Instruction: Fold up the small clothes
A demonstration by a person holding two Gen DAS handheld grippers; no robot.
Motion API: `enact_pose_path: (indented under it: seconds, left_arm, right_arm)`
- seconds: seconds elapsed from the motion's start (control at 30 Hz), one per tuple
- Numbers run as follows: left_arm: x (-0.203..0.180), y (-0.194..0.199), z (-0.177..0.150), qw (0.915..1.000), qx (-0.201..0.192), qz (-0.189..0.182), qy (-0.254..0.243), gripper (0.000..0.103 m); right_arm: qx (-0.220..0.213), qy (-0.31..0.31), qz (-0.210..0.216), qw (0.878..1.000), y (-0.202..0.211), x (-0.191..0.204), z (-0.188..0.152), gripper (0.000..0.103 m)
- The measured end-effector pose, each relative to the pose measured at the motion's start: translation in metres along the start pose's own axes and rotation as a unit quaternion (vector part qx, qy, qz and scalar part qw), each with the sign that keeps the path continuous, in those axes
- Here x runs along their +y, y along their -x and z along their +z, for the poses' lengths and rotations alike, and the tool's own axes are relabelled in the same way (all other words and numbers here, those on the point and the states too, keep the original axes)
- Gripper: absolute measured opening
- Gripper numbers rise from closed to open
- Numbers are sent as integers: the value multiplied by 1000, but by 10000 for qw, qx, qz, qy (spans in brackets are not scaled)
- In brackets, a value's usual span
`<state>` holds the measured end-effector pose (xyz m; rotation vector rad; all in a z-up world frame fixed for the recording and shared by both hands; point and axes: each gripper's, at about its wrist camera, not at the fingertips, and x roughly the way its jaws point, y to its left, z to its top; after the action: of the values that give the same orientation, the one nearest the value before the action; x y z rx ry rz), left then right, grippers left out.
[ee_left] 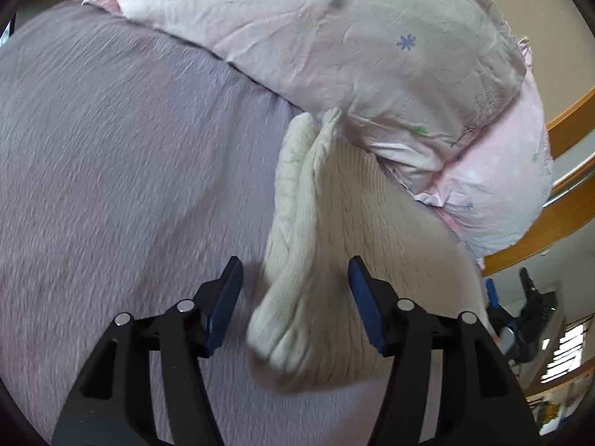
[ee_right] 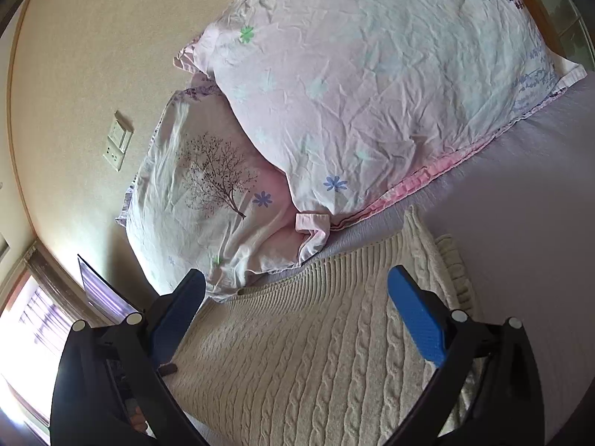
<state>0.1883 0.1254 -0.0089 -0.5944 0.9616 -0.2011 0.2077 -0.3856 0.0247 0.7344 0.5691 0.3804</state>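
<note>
I hold both grippers wide, empty: left gripper (ee_left: 295,299) straddles a bunched fold of the cream knit sweater (ee_left: 334,230), right gripper (ee_right: 297,308) over its flat ribbed panel (folding seems barely begun); pillows (ee_right: 353,85) beyond, on the bed (ee_left: 130,148).

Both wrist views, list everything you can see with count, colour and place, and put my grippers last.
cable-knit sweater: one, cream, on the bed below the pillows, one part bunched up
pillows: two, pale pink with flower and tree prints, stacked at the bed's head
bedspread: one, lilac, covering the bed
wall switch plate: one, white, on the beige wall
window: one, bright, lower left
left gripper: black, blue pads, open over the sweater
right gripper: black, blue pads, open over the sweater
</note>
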Motion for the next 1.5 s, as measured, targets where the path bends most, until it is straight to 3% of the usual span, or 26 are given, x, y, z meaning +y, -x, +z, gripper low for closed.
enact_pose_path:
  seconds: [0.07,0.13,0.17,0.37,0.47,0.6,0.73,0.87,0.93,1.0,1.07,1.17,1.23,1.37,1.5]
  left_arm:
    - [0,-4,3,10000,-88,-12,36,58]
    - [1,-5,5,9998,-105,9,146,50]
    - [5,-9,2,9994,160,57,290,28]
    - [17,-5,-3,9911,158,-706,1115,18]
    - [-13,7,2,9922,-34,-926,834,17]
    - [-97,14,5,9901,-118,-1391,156,16]
    - [-198,-15,-12,9771,207,-2035,-594,15]
    - [-290,-90,-58,9515,1146,-2664,-1025,14]
    - [-311,-111,-72,9346,1490,-3058,-1037,11]
    - [-312,-108,-75,9283,1386,-3307,-981,12]
    - [-299,-91,-66,9323,1048,-3316,-994,17]
    - [-264,-64,-57,9528,483,-2832,-985,34]
    - [-234,-50,-55,9664,188,-2368,-980,37]
    - [-191,-43,-62,9793,-295,-1731,-1006,47]
    - [-166,-48,-60,9823,-566,-1328,-1194,49]
  right_arm:
    - [44,95,-53,9999,-2,3,-1,100]
    - [56,218,-118,9997,-3,7,-3,100]
    - [53,257,-129,9996,-3,8,-3,100]
    - [-129,280,-165,9994,4,11,-2,100]
    - [-451,264,-153,9985,18,12,2,100]
    - [-871,213,-180,9958,42,11,10,100]
    - [-1229,155,-324,9918,64,4,19,100]
    - [-1331,110,-553,9895,76,-5,24,100]
    - [-1263,74,-731,9893,79,-12,27,100]
    - [-1107,-28,-810,9906,77,-19,29,100]
    - [-689,-233,-674,9951,68,-28,31,100]
    - [106,-389,-114,9991,46,-33,30,97]
    - [498,-130,50,9987,37,-25,28,86]
    - [887,137,-110,9959,36,-14,15,69]
    - [1280,256,-807,9882,38,-11,-2,68]
